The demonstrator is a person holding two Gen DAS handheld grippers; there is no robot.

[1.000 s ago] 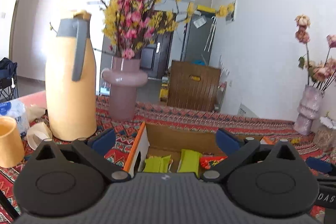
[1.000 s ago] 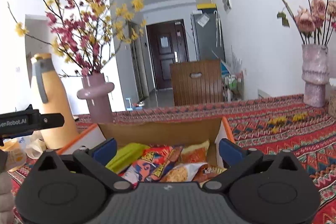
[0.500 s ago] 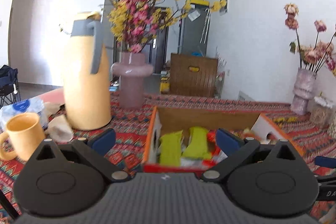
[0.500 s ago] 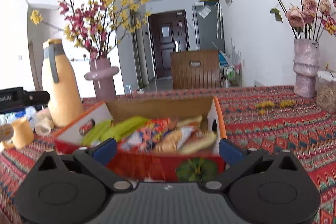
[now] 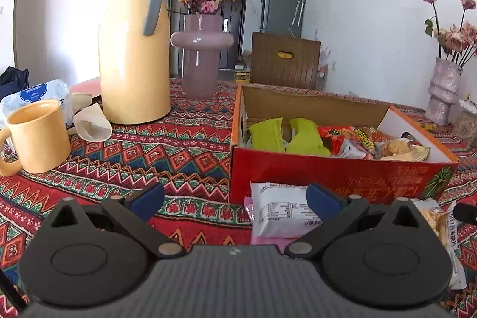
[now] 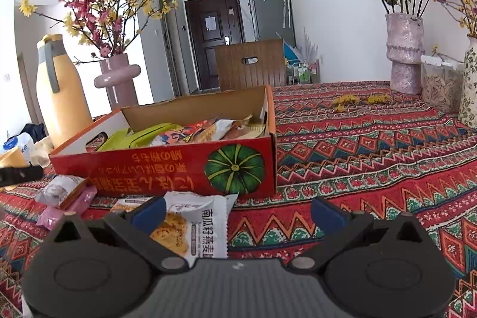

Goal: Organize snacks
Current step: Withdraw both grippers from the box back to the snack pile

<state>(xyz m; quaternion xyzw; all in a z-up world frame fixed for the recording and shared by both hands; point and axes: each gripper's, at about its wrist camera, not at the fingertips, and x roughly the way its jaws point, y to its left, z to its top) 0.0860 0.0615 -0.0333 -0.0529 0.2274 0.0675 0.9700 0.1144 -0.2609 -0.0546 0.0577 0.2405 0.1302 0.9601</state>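
A red cardboard box [image 5: 334, 169] [image 6: 167, 166] holds green, red and tan snack packets [image 5: 298, 136] [image 6: 190, 133]. Loose packets lie on the patterned cloth in front of it: a white one [image 5: 280, 213] [image 6: 59, 189] on a pink one [image 6: 68, 207], and a white and yellow biscuit packet [image 6: 196, 225] [image 5: 441, 225]. My left gripper [image 5: 235, 195] is open and empty, with the white packet between its tips. My right gripper [image 6: 237, 210] is open and empty, its left finger over the biscuit packet.
A yellow thermos jug [image 5: 134, 49], a pink vase of blossoms [image 5: 201, 55], a yellow mug [image 5: 37, 136], paper cups [image 5: 92, 124] and a tissue pack [image 5: 38, 91] stand left of the box. Vases [image 6: 405, 55] and a jar [image 6: 441, 82] stand at the right.
Both grippers have drawn back and lowered from over the box. The box's red front and the loose packets on the cloth have come into view. Both stay open.
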